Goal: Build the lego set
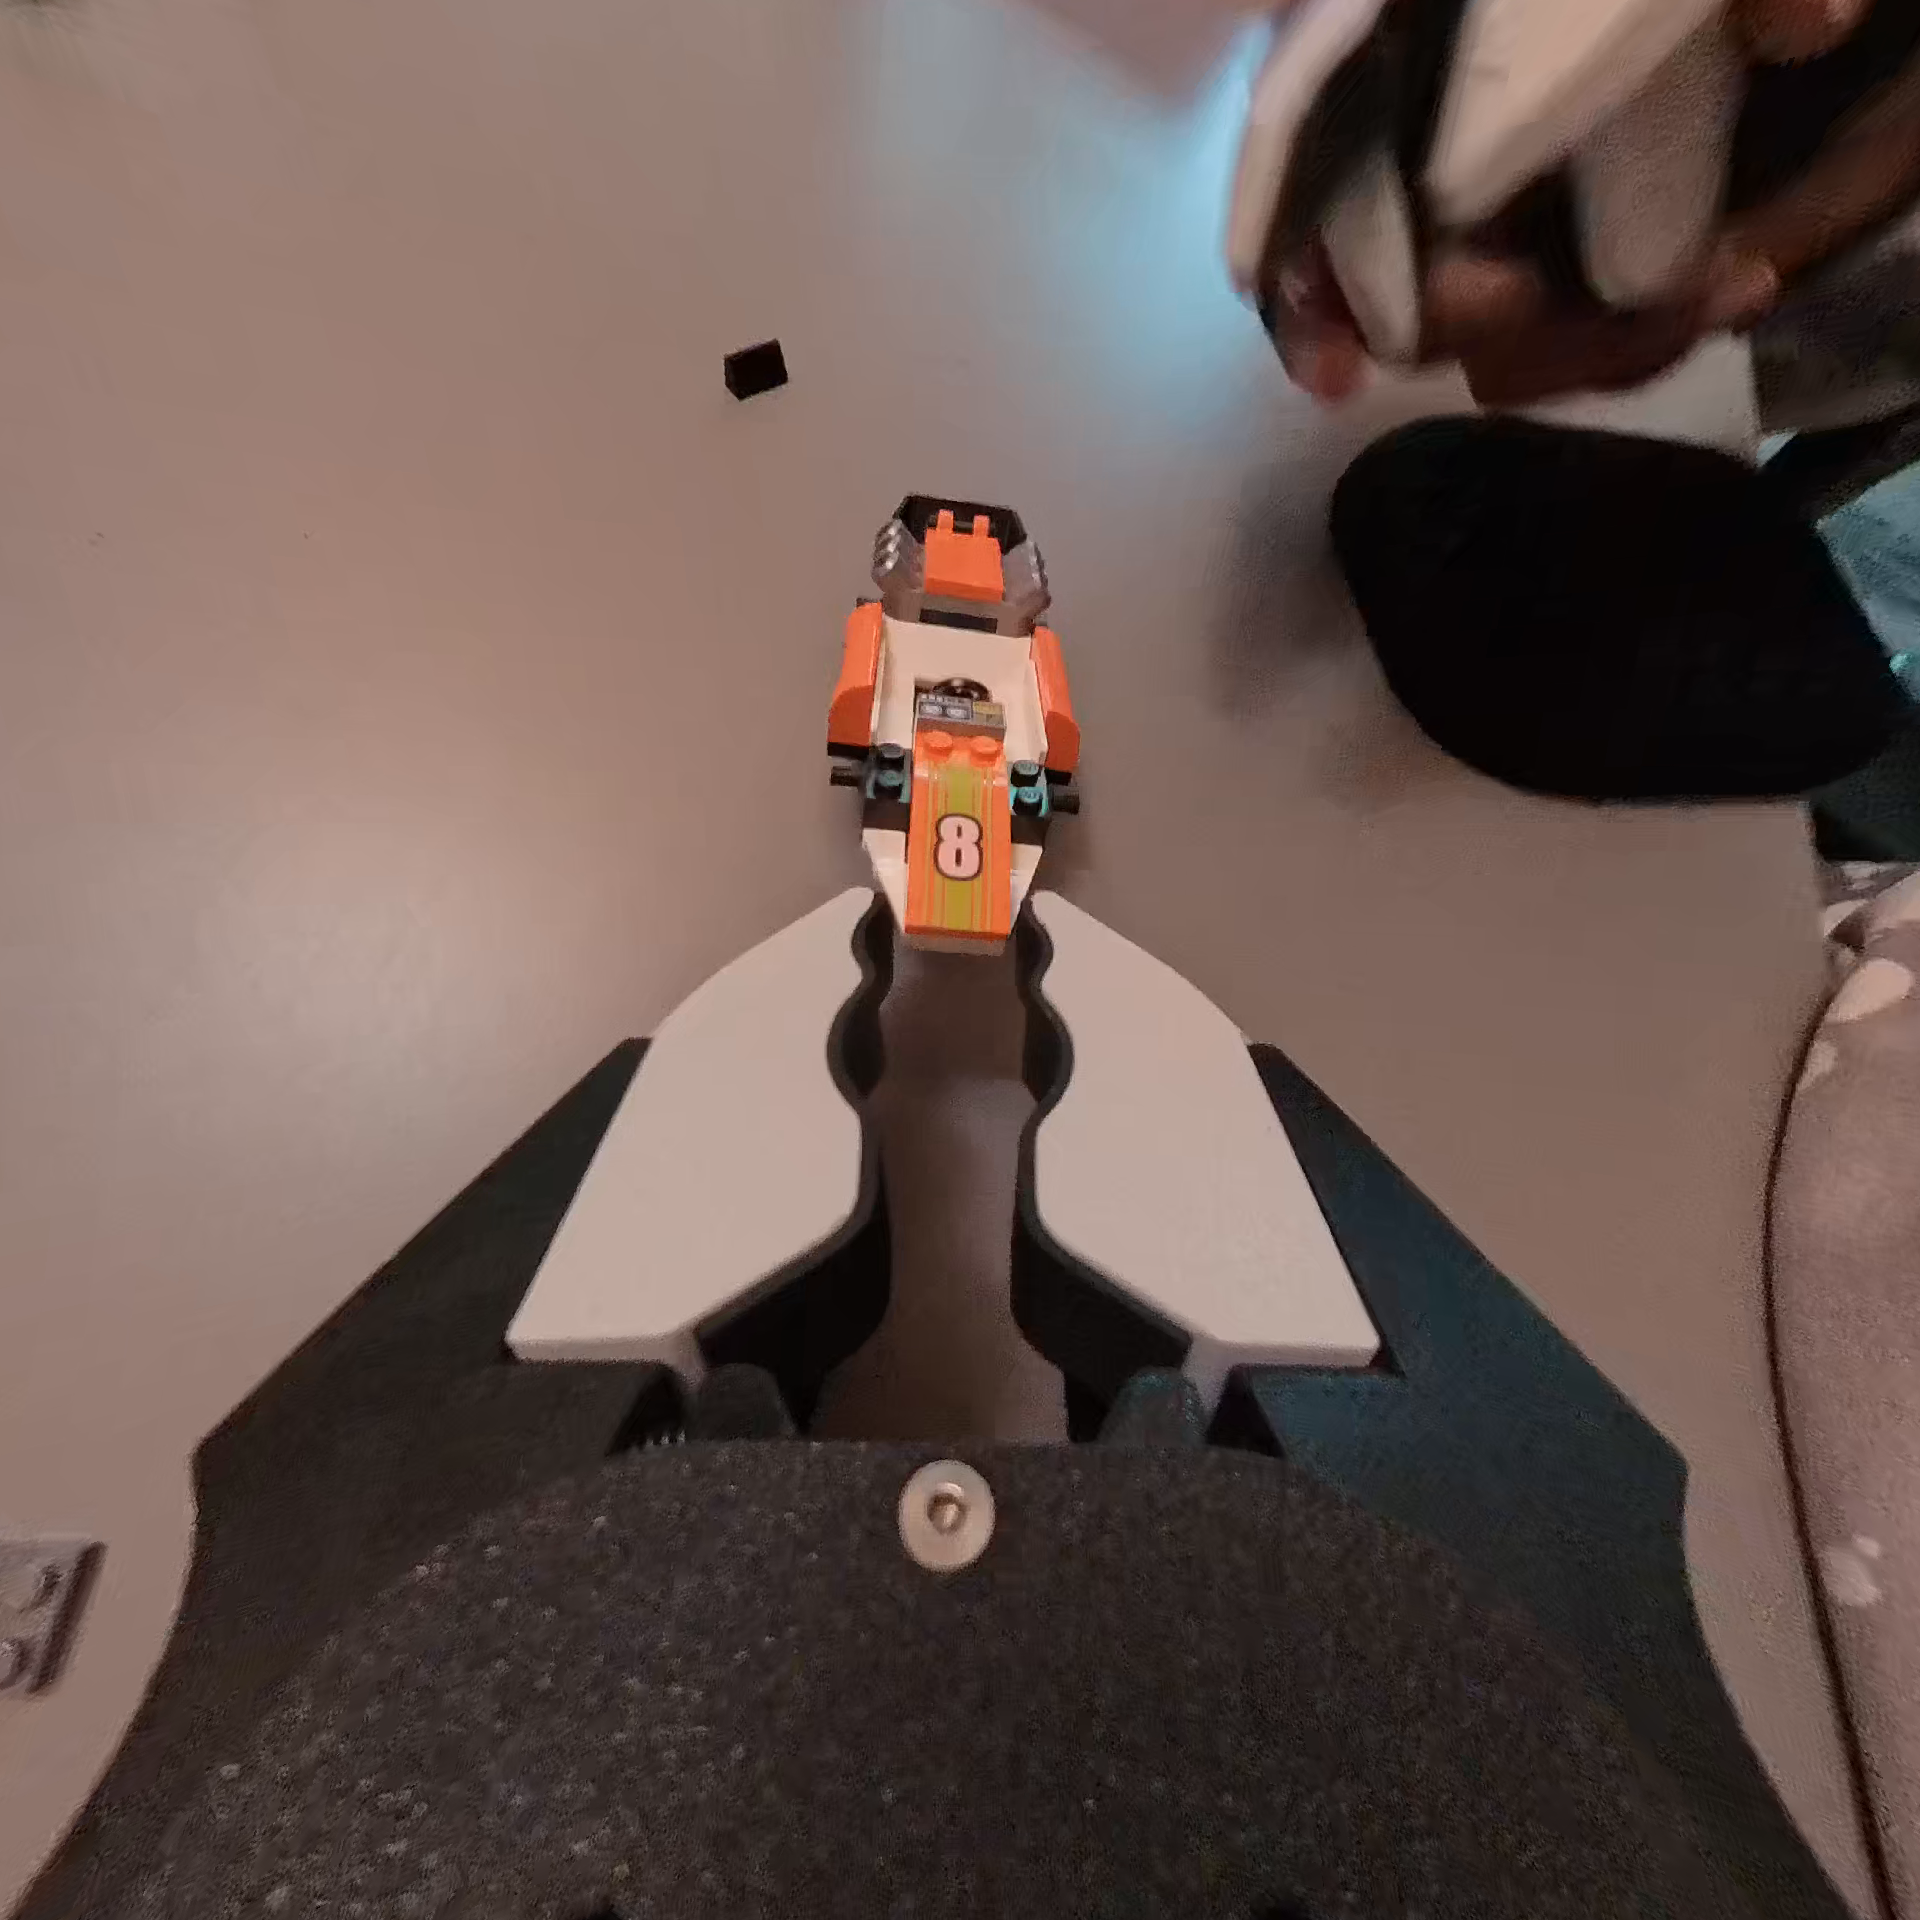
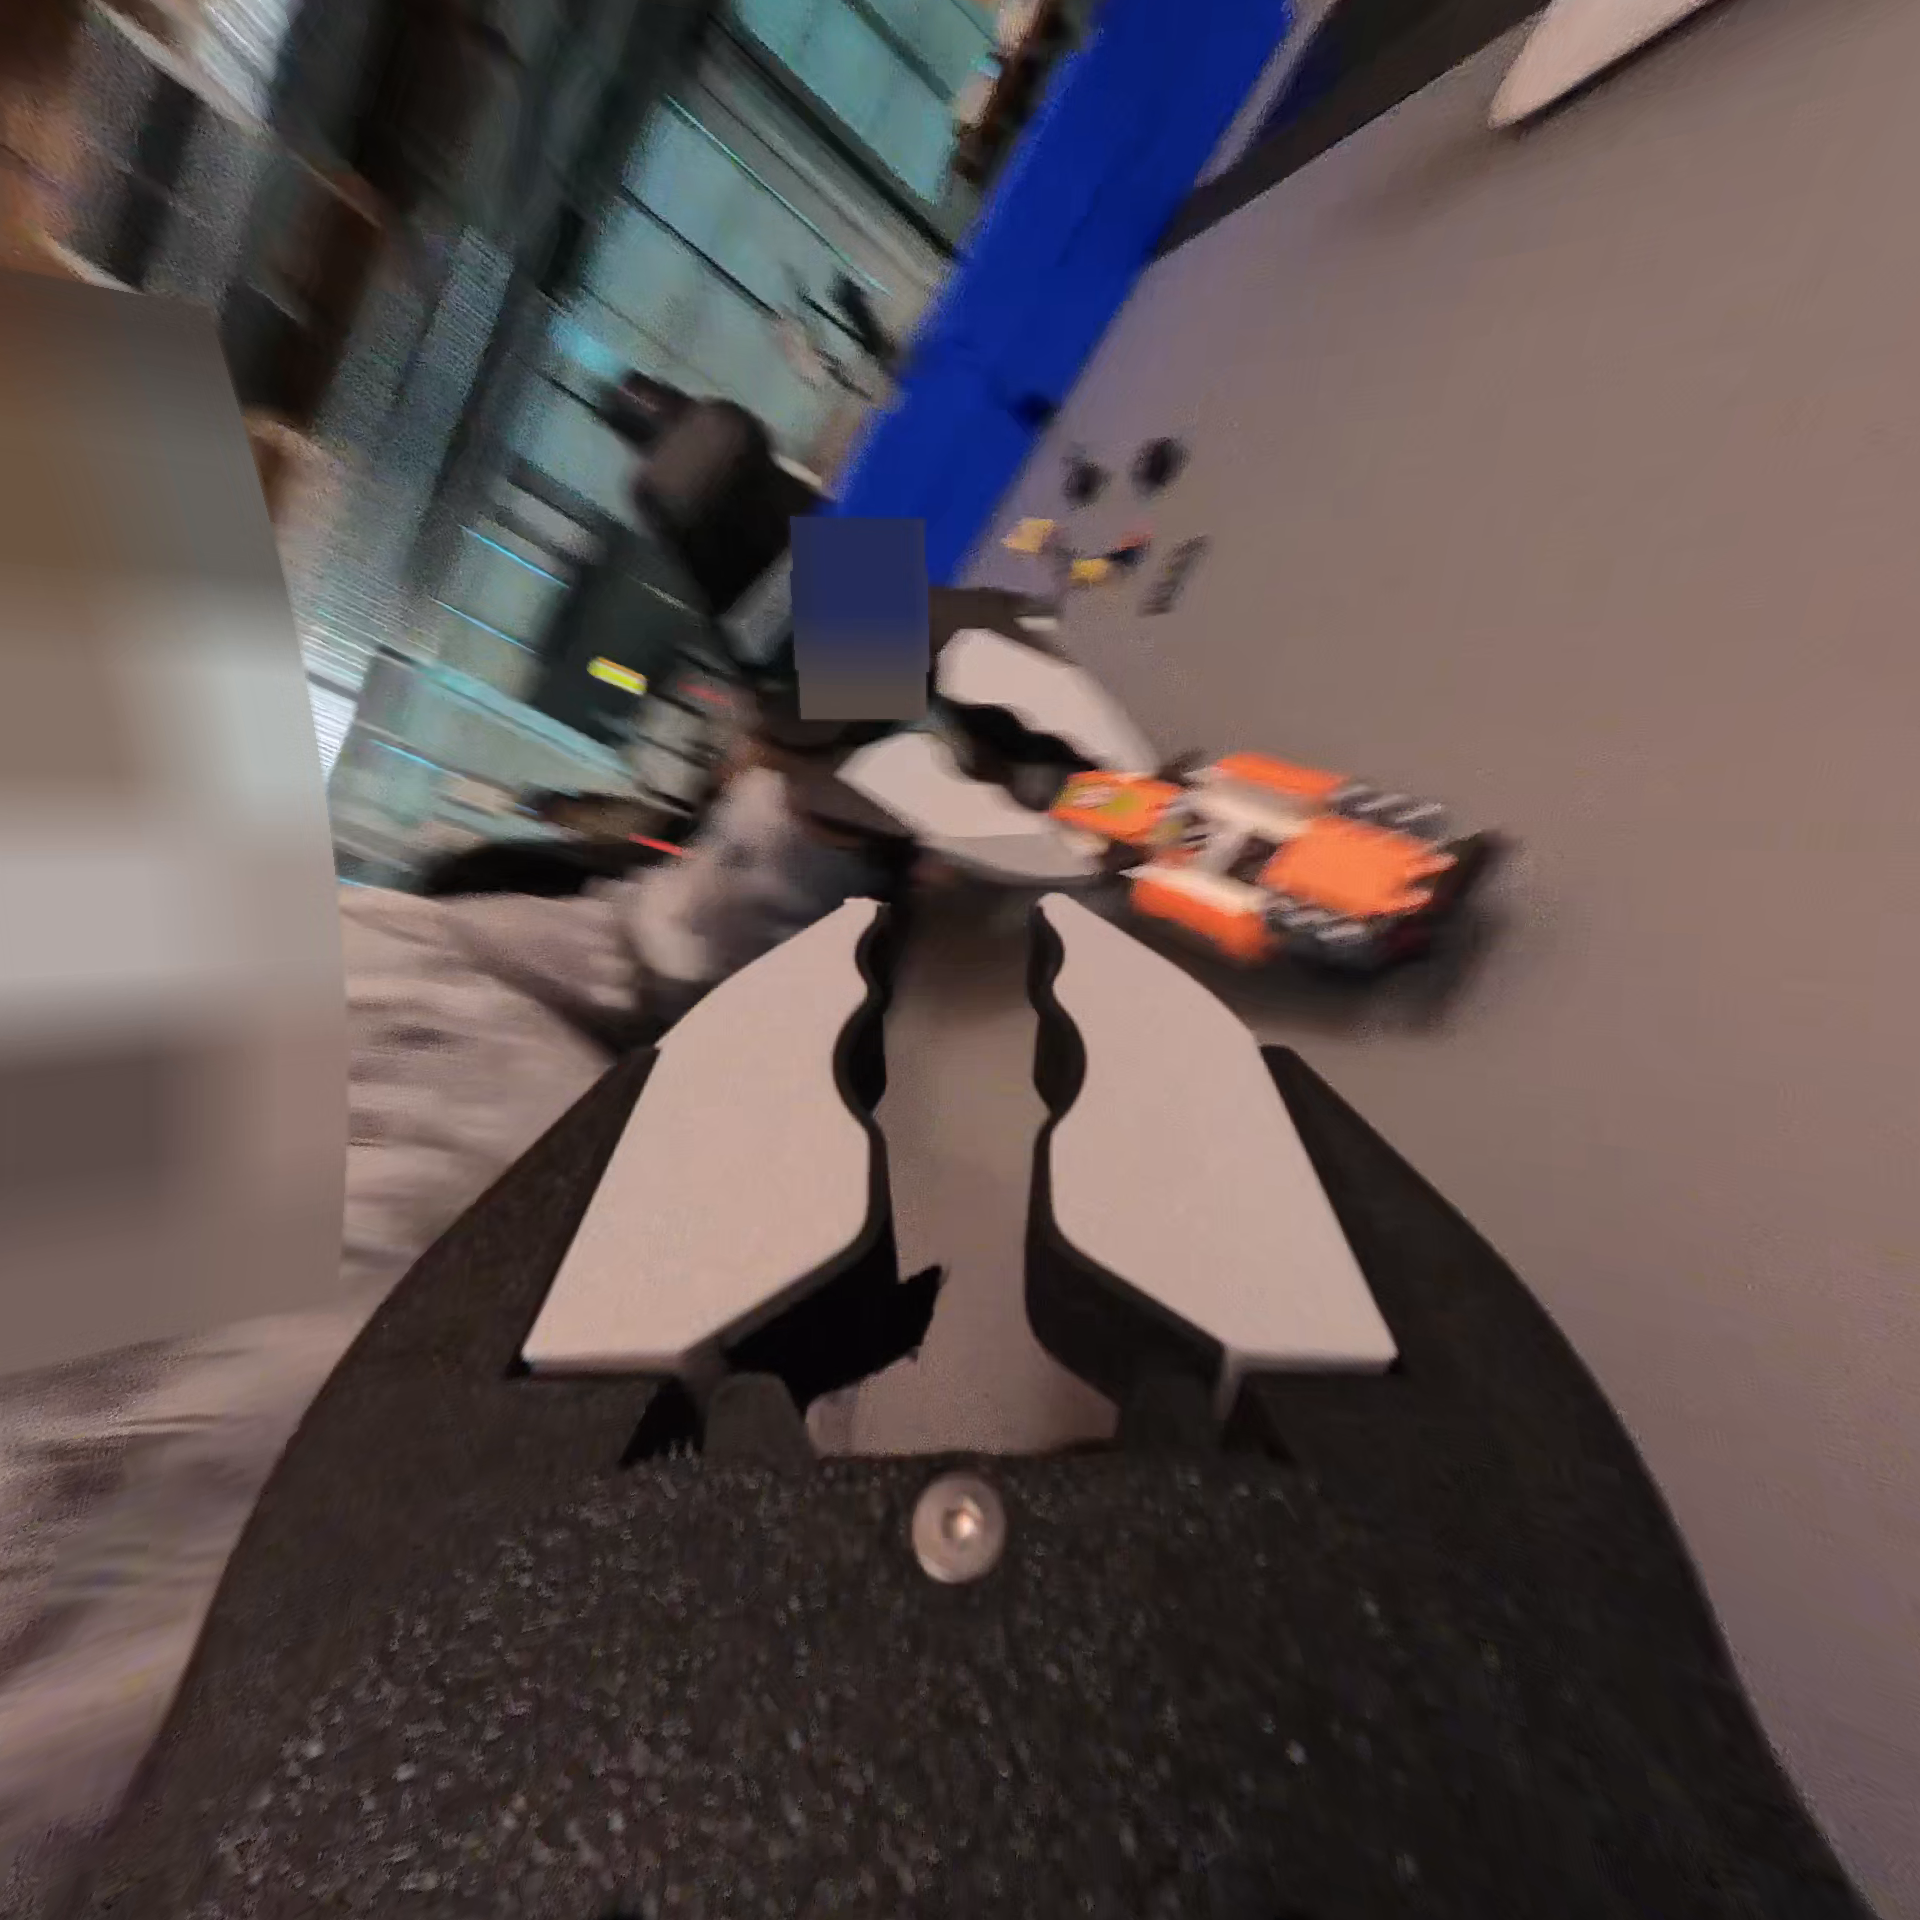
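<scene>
1. Left wrist view, nearest first: the left tongs [image 1: 951,914] stand released, with a clear gap between the two white fingers [image 1: 727,1122]. The nose of the orange and white lego car [image 1: 951,748] sits at the mouth of that gap, between the tips, and I cannot tell if either tip touches it.
2. The car rests on the pale desk [image 1: 416,831], pointing back toward the camera, with its dark rear end farthest away.
3. Beyond it and to the left, well apart, lies a single small black brick [image 1: 755,369].
4. At the upper right, a blurred hand [image 1: 1507,208] holds the right tongs in the air.
5. Right wrist view: the right tongs [image 2: 956,914] are also released and empty. The picture is smeared, with the car low on the desk ahead and to the right, the left tongs at its nose.
6. Farther off, a scatter of small loose parts [image 2: 1122,530] lies near a blue strip [image 2: 1039,312].
7. Risk, as I judge it: closing on the tapered nose could squeeze the car out forward or pop off the sloped front piece, because the grip is shallow.
8. A fast swing of the right tongs could also knock the car or scatter the loose parts.
</scene>
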Motion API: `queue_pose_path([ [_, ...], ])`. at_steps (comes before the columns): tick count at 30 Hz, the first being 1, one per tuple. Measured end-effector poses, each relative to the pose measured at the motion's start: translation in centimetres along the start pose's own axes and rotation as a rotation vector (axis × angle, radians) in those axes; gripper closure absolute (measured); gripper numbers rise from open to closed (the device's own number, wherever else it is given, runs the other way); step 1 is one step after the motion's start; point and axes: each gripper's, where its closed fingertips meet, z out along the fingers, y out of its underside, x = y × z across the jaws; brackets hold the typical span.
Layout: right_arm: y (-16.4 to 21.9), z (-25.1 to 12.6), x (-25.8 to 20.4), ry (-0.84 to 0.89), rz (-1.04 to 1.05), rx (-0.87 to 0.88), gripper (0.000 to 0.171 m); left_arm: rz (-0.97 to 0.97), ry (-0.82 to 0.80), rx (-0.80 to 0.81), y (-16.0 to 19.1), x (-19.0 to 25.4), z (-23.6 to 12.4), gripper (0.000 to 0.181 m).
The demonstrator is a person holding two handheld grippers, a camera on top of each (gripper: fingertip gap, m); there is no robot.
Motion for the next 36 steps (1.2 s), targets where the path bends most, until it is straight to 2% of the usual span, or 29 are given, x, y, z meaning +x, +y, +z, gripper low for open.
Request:
queue_pose_path([
  [4, -2.9, -1.9, 6.2, 0.389, -0.411, -0.123, 0.144, 0.087, -0.074, -0.042, 0.2, -0.9, 0.5, 0.158],
  [7, -3.8, -2.5, 10.0, 0.571, -0.612, -0.287, 0.138, 0.099, -0.088, -0.051, 0.3, -0.9, 0.7, 0.158],
  [12, -3.3, -0.8, 12.3, 0.535, -0.629, -0.457, 0.140, 0.116, -0.099, -0.045, 0.1, -0.6, 0.6, 0.159],
  [19, -3.3, 0.0, 15.1, 0.566, -0.610, -0.559, 0.154, 0.127, -0.135, -0.014, -0.2, -0.1, 0.3, 0.159],
  [22, -3.0, 0.4, 14.8, 0.540, -0.594, -0.553, 0.166, 0.129, -0.166, -0.002, -0.2, 0.1, 0.3, 0.159],
  [25, -3.1, 1.1, 12.7, 0.503, -0.585, -0.486, 0.167, 0.122, -0.213, 0.014, -0.3, 0.0, 0.2, 0.159],
  [30, -2.7, 4.1, 5.3, 0.354, -0.375, -0.248, 0.167, 0.114, -0.288, 0.036, -0.7, 0.1, 0.1, 0.159],
  [36, -0.3, 6.3, 3.0, 0.373, -0.270, -0.201, 0.167, 0.101, -0.306, 0.022, -0.5, 0.5, 0.5, 0.159],
])
